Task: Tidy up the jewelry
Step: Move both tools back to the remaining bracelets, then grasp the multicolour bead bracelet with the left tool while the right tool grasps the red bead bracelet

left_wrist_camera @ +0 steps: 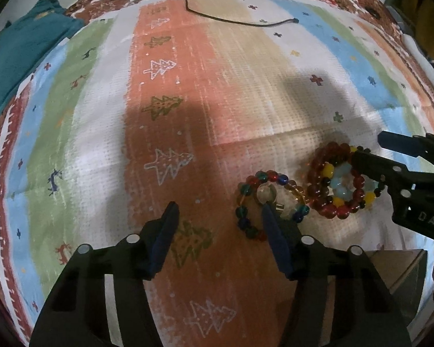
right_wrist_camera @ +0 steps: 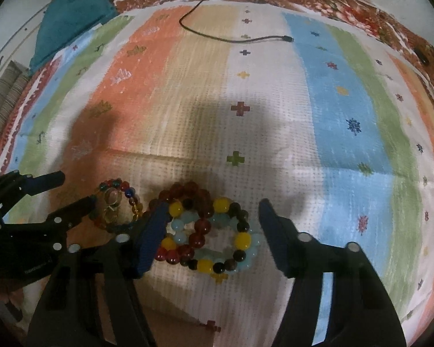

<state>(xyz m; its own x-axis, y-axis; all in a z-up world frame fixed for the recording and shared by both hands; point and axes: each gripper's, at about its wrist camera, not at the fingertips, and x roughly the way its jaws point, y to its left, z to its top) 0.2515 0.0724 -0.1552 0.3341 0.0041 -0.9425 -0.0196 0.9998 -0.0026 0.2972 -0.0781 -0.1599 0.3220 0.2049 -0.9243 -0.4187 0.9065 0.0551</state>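
Nearest the lens, the left tool stands part open and empty, its right blue finger inside the ring of the multicoloured glass-bead bracelet lying on the striped woven cloth. The right tool, likewise part open and empty, straddles the heap of red, yellow and pale-blue bead bracelets. Best to sink until one strand sits between the pads, then close gently. Only the right view shows the heap whole; the left view hides part behind that tool
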